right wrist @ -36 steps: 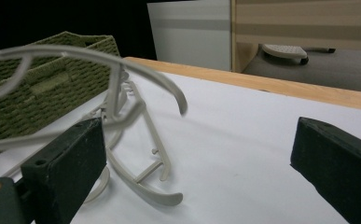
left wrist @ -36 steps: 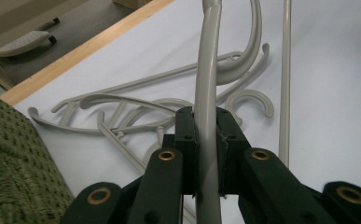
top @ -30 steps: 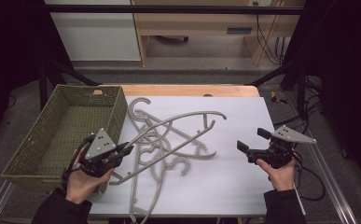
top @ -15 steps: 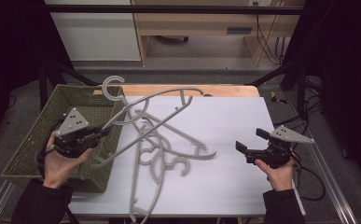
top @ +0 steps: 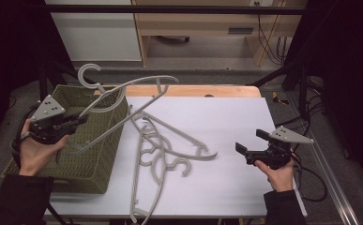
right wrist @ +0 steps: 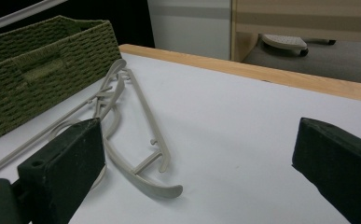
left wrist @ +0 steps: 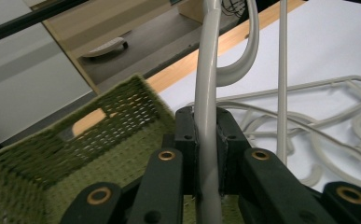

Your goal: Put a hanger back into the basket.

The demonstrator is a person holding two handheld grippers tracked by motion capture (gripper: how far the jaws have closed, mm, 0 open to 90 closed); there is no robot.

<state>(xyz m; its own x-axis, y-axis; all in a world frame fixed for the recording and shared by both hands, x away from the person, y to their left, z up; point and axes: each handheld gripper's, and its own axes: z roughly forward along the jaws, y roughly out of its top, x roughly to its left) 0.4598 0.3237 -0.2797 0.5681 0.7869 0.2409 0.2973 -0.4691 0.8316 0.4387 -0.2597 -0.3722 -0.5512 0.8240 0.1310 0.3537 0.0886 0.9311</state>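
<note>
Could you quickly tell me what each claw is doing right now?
Left claw: shut on a grey hanger.
Right claw: open, holding nothing.

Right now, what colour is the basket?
Green, a woven olive green basket; the high view shows it best.

Hangers [top: 155, 150] clutter the table's left beside the basket [top: 102, 154]; right half lies open.
</note>
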